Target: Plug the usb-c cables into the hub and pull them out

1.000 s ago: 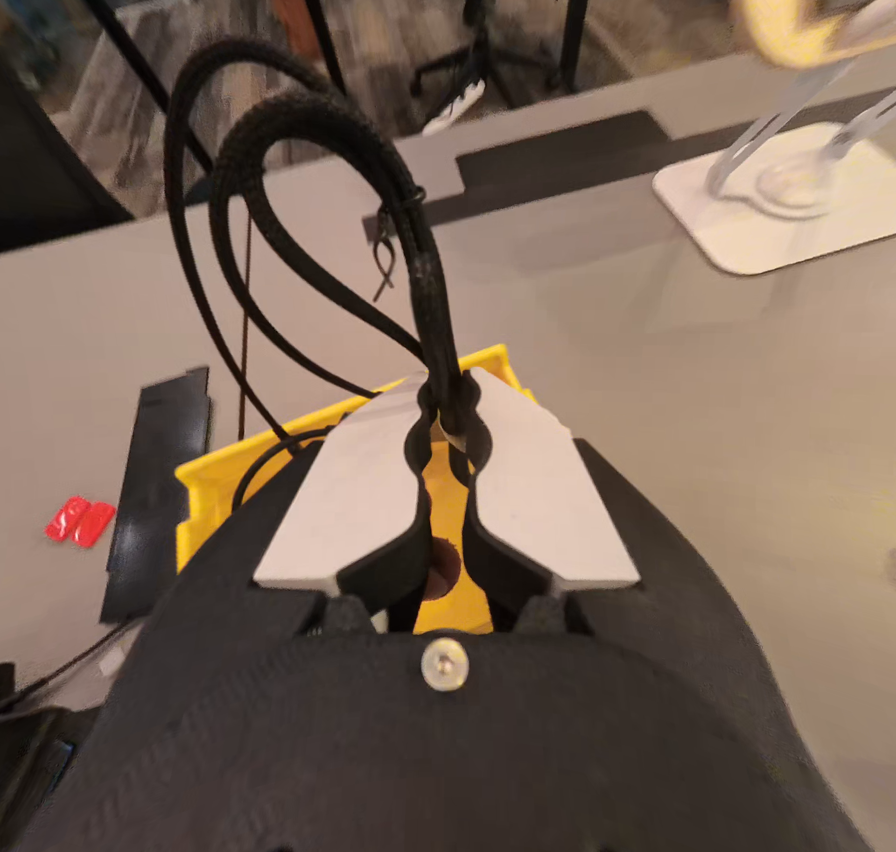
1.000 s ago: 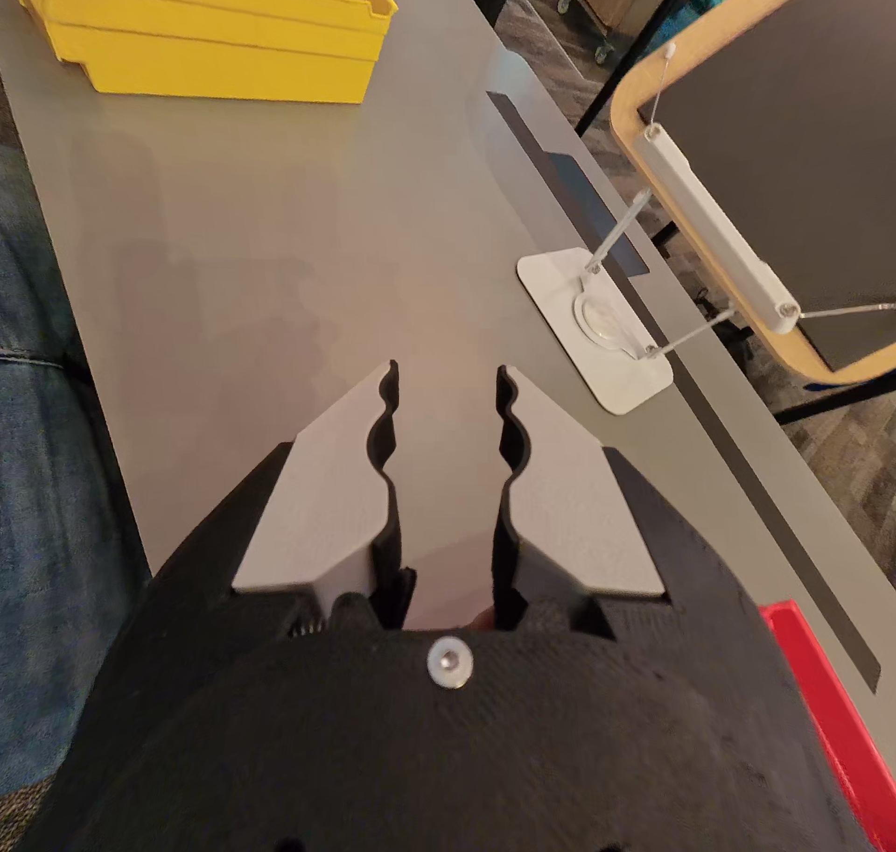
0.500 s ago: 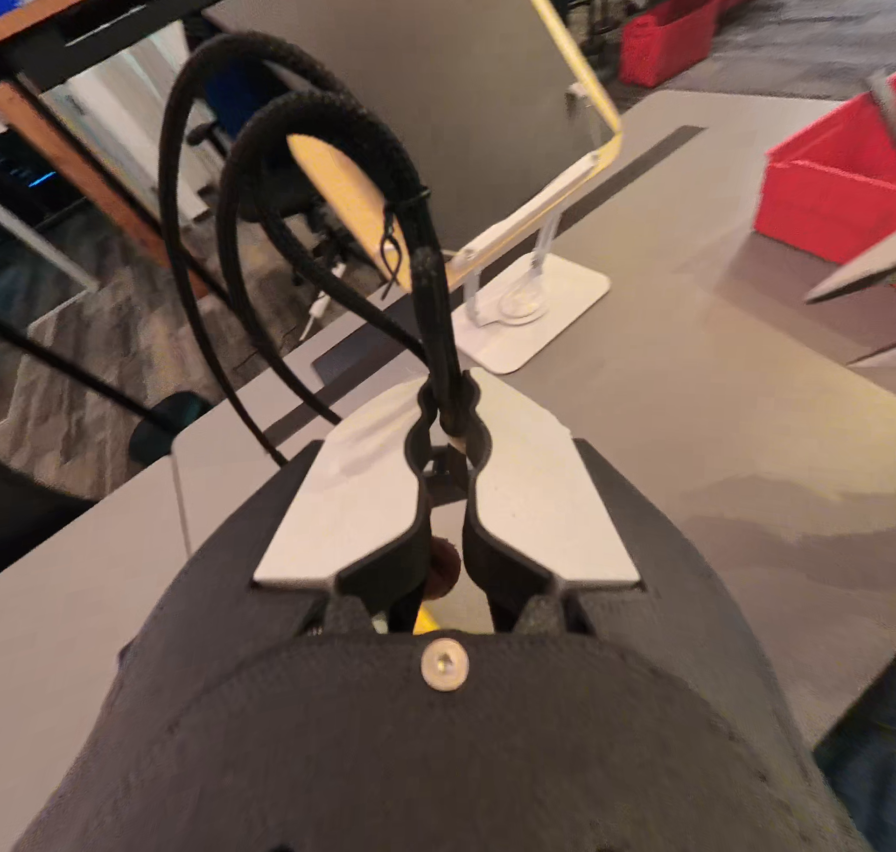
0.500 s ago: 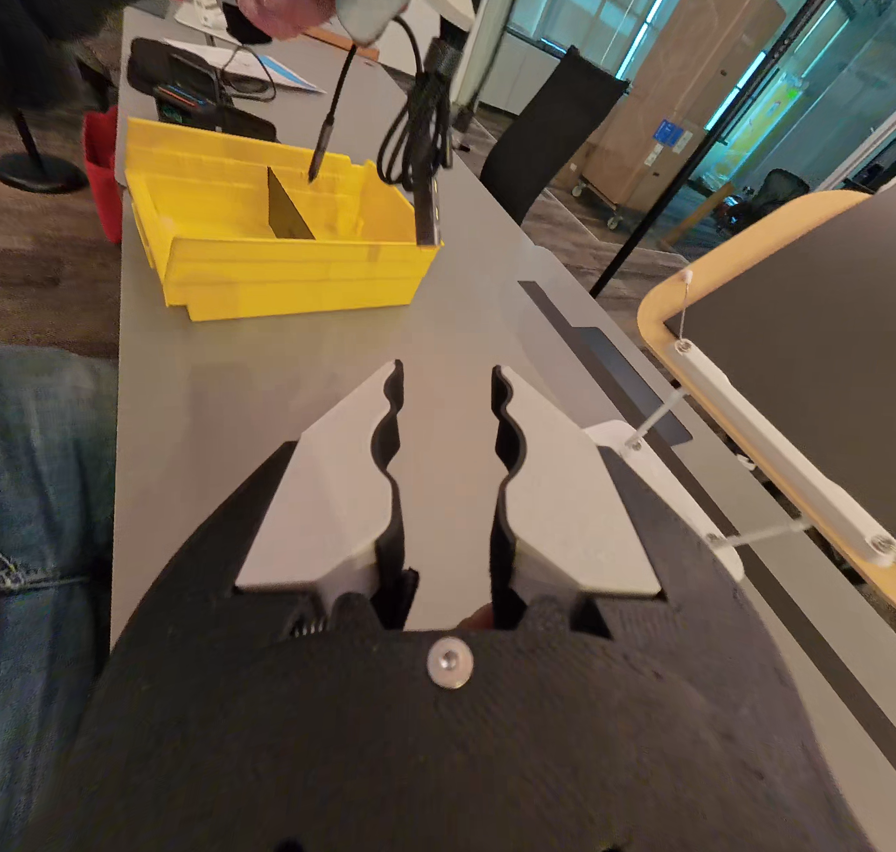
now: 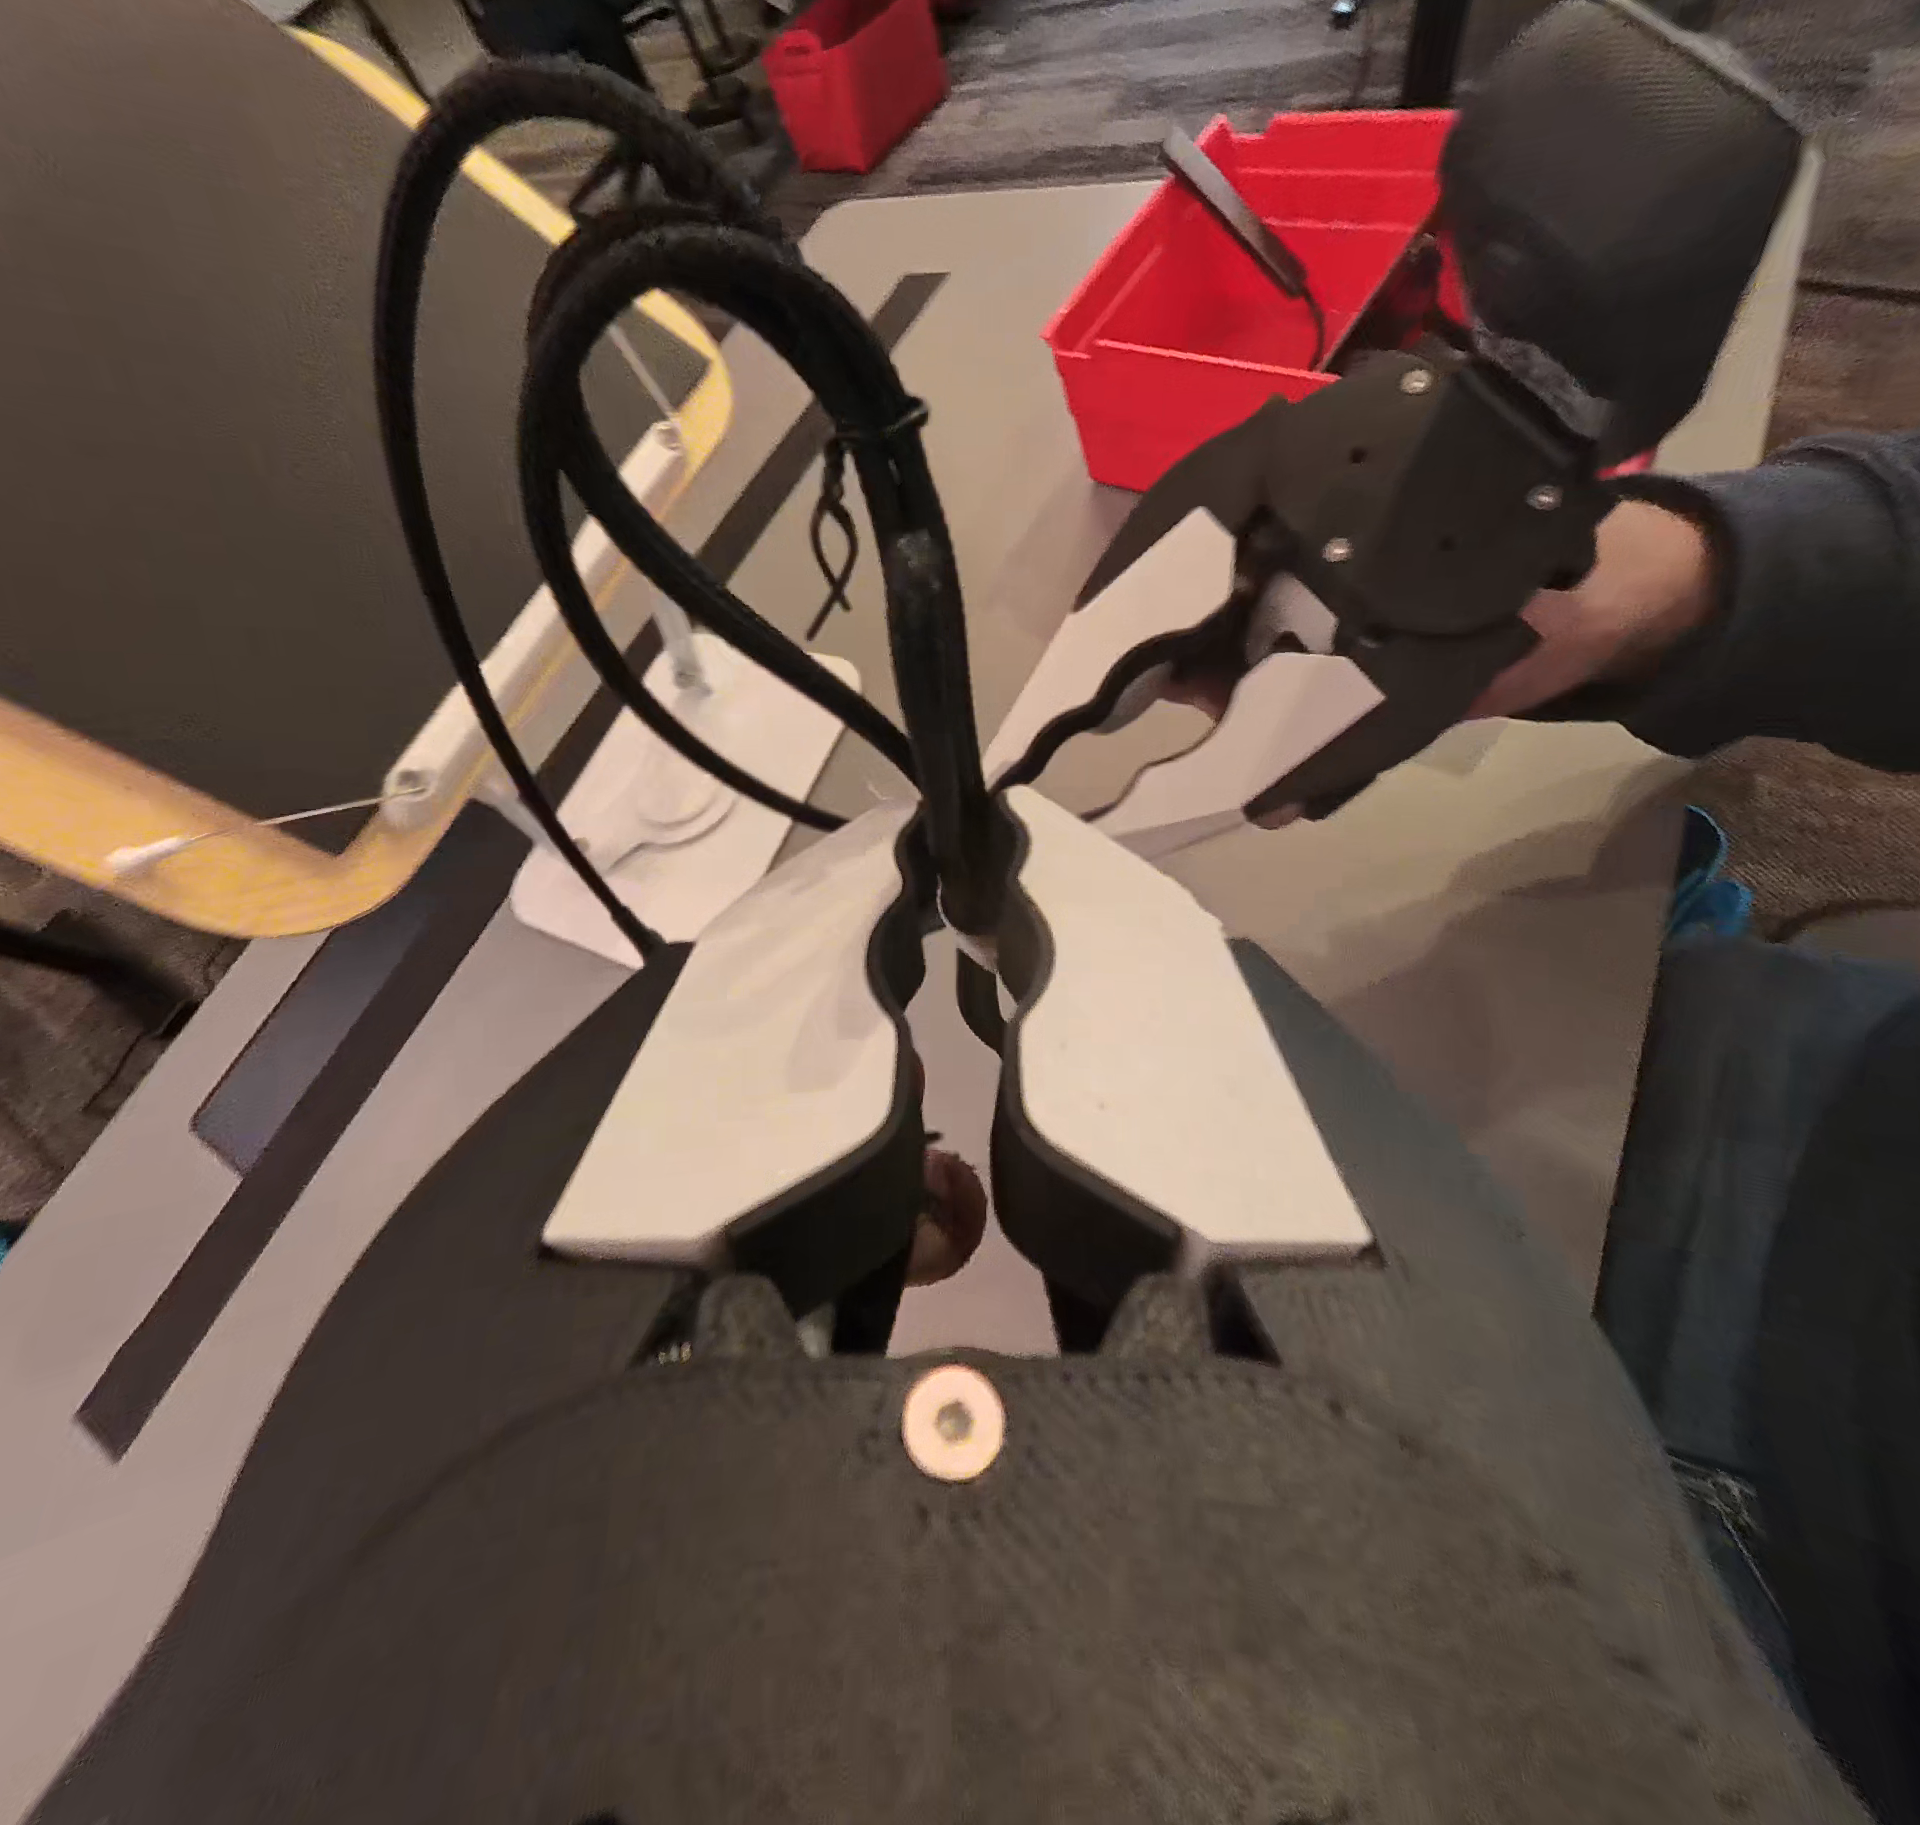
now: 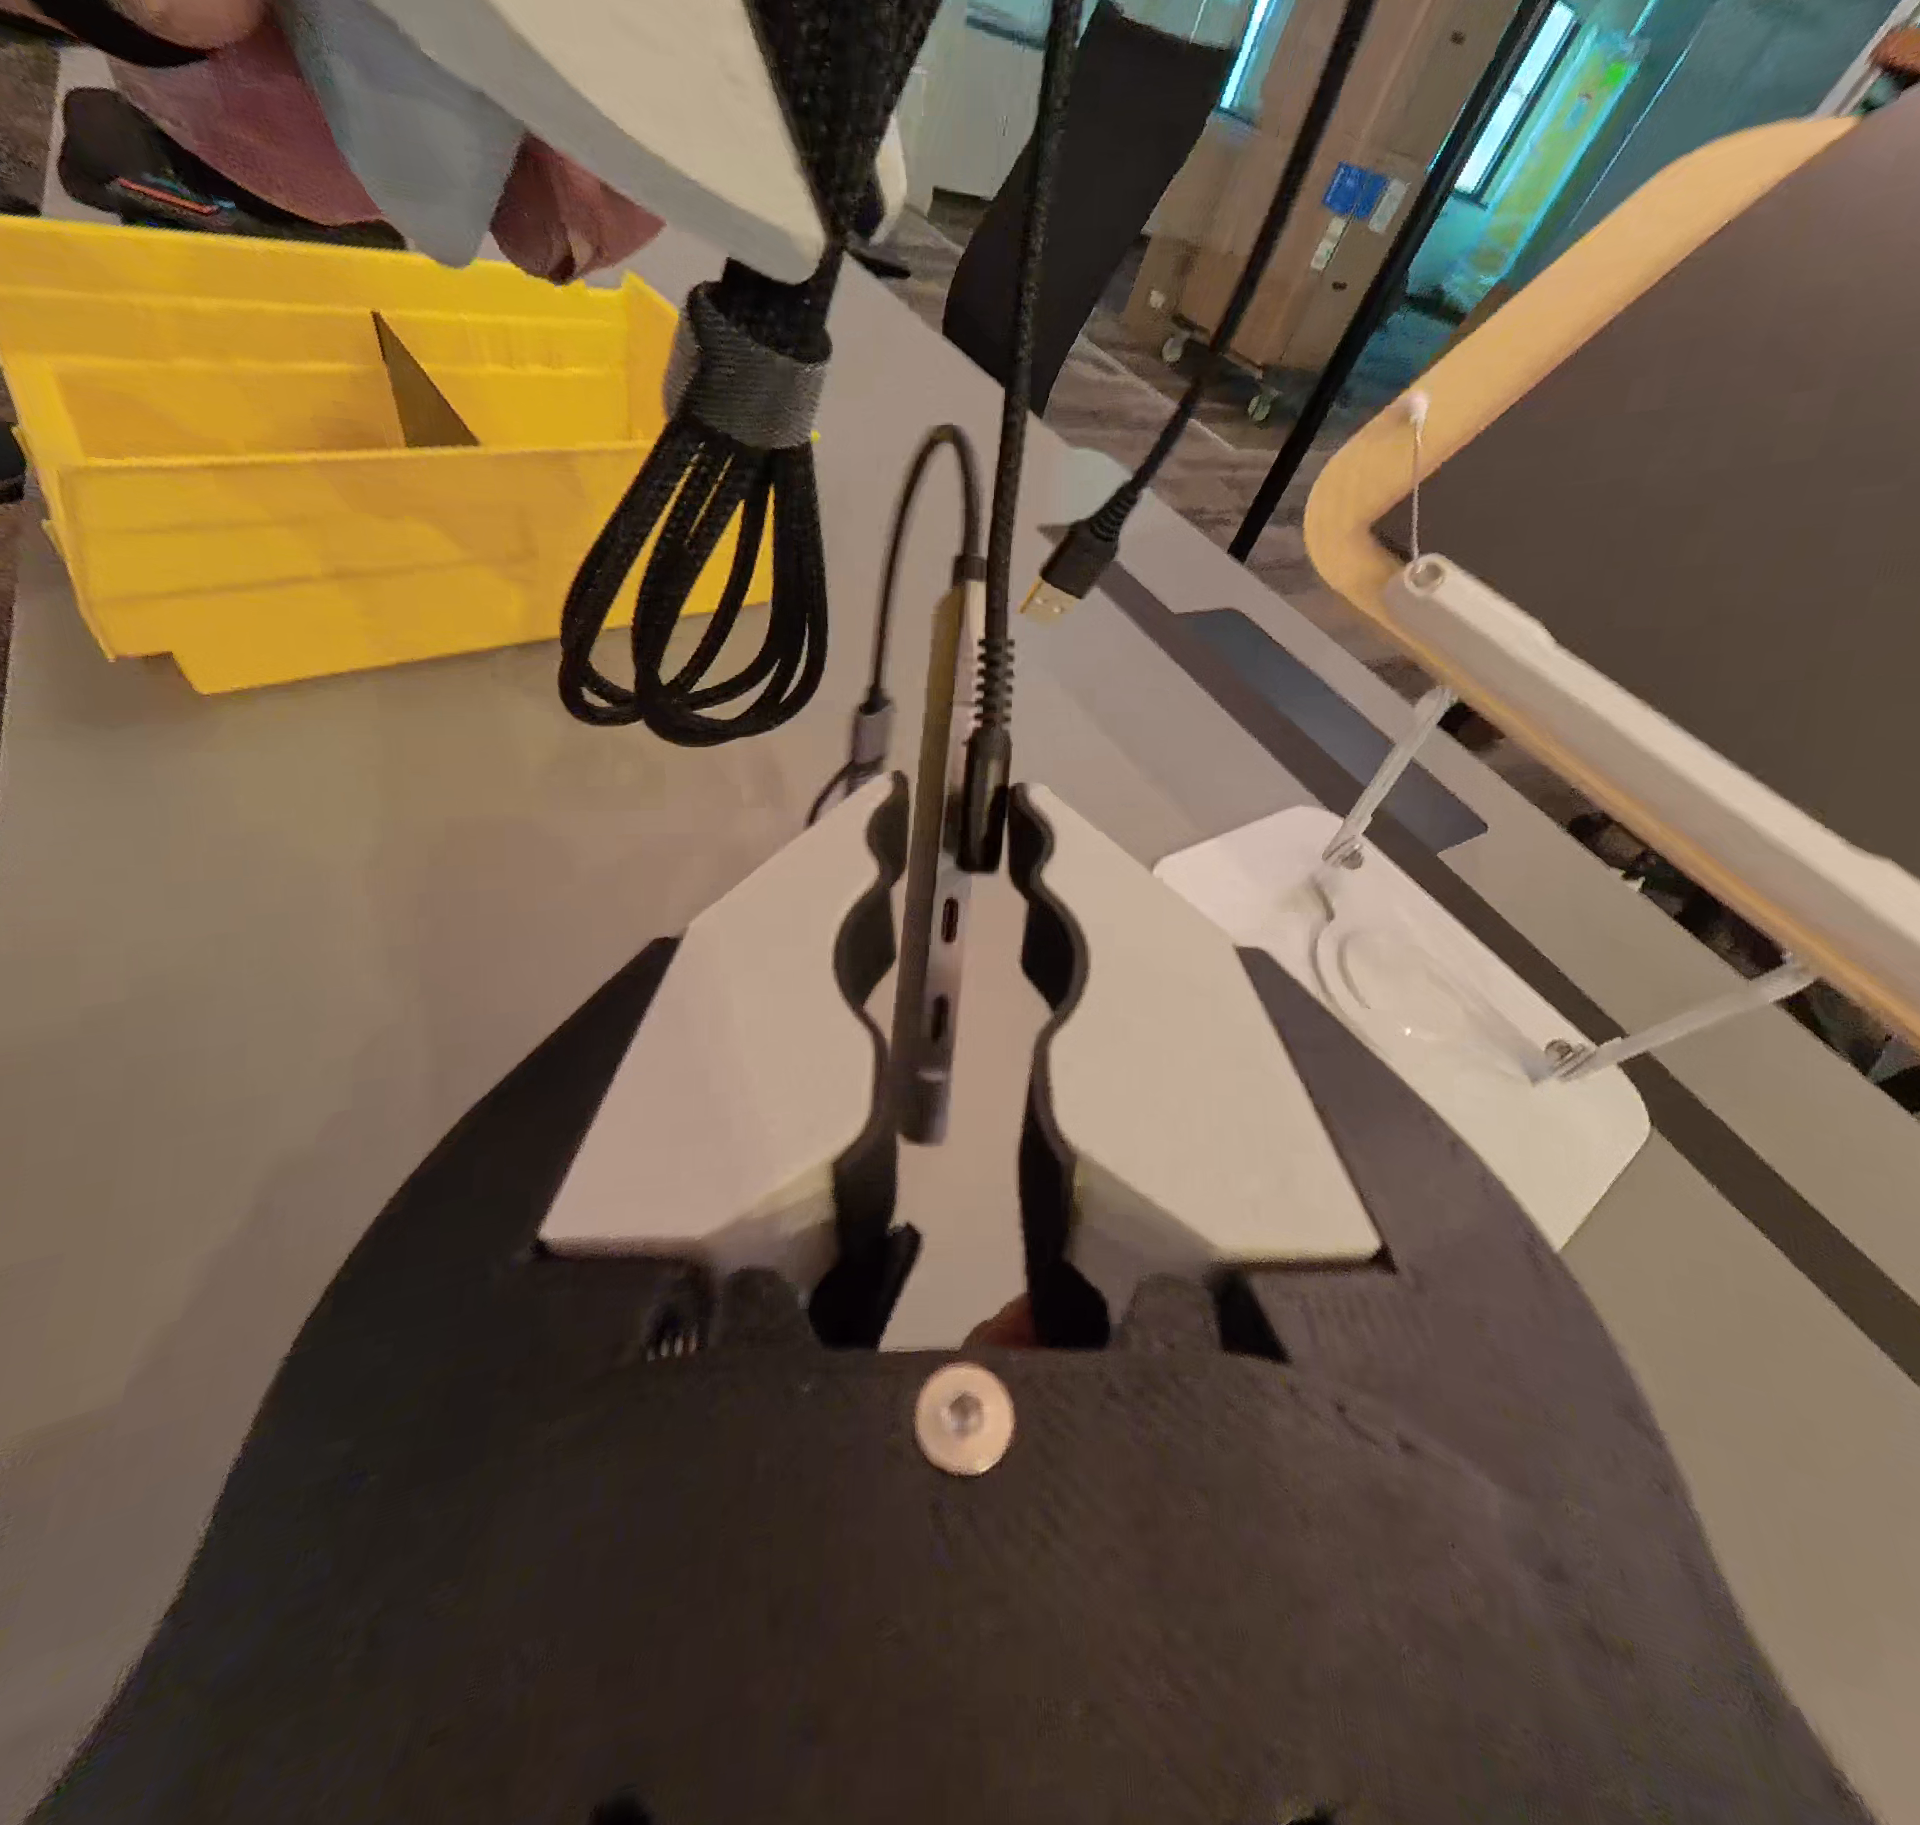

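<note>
My left gripper (image 5: 961, 861) is shut on a black braided cable bundle (image 5: 914, 549) and holds it in the air. In the right wrist view it (image 6: 831, 237) is at the top left, and the strapped coil (image 6: 743, 378) hangs below it. One cable runs down to a black plug (image 6: 982, 788) seated in a slim grey hub (image 6: 935, 996). The hub hangs upright between the fingers of my right gripper (image 6: 961, 799), which have closed in on the hub and plug. A loose gold-tipped plug (image 6: 1065, 570) dangles behind. My right gripper (image 5: 1039, 793) meets the left one's tips.
A yellow bin (image 6: 312, 549) stands on the grey table (image 6: 312, 892) at the far left. A dark board with a wooden rim on a white stand (image 6: 1403, 996) is at the right. A red bin (image 5: 1195, 425) sits behind the right gripper. A hand (image 5: 1610, 612) holds it. The left gripper's tips are roughly 9 cm from the right gripper's.
My left gripper swung away from the yellow bin with the cable bundle and came to the right gripper. The right fingers narrowed, and the hub now hangs between them.
</note>
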The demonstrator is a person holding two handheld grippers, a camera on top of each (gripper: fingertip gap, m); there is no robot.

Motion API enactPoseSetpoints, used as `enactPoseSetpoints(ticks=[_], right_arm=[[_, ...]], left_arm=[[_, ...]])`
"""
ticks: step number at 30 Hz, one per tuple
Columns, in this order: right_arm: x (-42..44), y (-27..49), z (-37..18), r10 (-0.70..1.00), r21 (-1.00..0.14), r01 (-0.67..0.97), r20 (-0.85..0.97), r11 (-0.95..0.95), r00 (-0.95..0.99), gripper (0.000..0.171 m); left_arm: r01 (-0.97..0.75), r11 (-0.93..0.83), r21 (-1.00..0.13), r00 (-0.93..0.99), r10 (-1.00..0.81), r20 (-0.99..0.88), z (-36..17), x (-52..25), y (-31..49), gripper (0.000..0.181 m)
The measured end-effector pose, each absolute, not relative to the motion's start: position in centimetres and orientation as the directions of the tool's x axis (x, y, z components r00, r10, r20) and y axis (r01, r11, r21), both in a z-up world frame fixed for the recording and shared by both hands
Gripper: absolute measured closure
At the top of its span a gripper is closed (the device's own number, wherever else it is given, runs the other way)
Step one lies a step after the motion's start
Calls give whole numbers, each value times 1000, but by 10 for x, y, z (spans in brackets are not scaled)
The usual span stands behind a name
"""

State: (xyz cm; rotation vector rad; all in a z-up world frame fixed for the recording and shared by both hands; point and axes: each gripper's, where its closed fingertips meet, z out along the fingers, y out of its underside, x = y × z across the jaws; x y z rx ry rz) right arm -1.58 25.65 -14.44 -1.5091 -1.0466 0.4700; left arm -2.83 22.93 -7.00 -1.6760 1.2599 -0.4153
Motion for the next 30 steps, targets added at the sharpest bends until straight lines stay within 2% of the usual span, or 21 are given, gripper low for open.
enactPoseSetpoints(ticks=[2, 6, 9, 15, 21, 23, 25, 30], right_arm=[[-11, 257, -150, 825, -940, 333, 240, 67, 511, 165], [-10, 253, -165, 868, -951, 310, 151, -4, 473, 166], [-11, 250, -168, 892, -970, 227, 25, -88, 452, 167], [-11, 248, -181, 875, -947, 44, -276, -318, 397, 166], [-10, 245, -202, 824, -887, -31, -440, -460, 358, 167], [-9, 245, -206, 817, -879, -38, -456, -474, 353, 167], [-9, 244, -210, 815, -877, -26, -456, -479, 357, 167], [-9, 240, -215, 813, -870, -22, -468, -492, 347, 167]], left_arm=[[-567, 7, -823, 377, -887, -267, -80, -19, 228, 172], [-578, 21, -816, 334, -906, -261, -91, -9, 226, 172], [-574, 18, -818, 326, -912, -248, -97, -6, 227, 171], [-597, -31, -802, 405, -874, -268, -120, -20, 253, 163], [-684, -100, -722, 488, -799, -351, -155, -52, 287, 149], [-711, -126, -692, 499, -784, -370, -166, -61, 294, 150], [-716, -129, -686, 499, -781, -375, -171, -65, 296, 163], [-773, -81, -629, 453, -765, -458, -167, -72, 297, 167]])
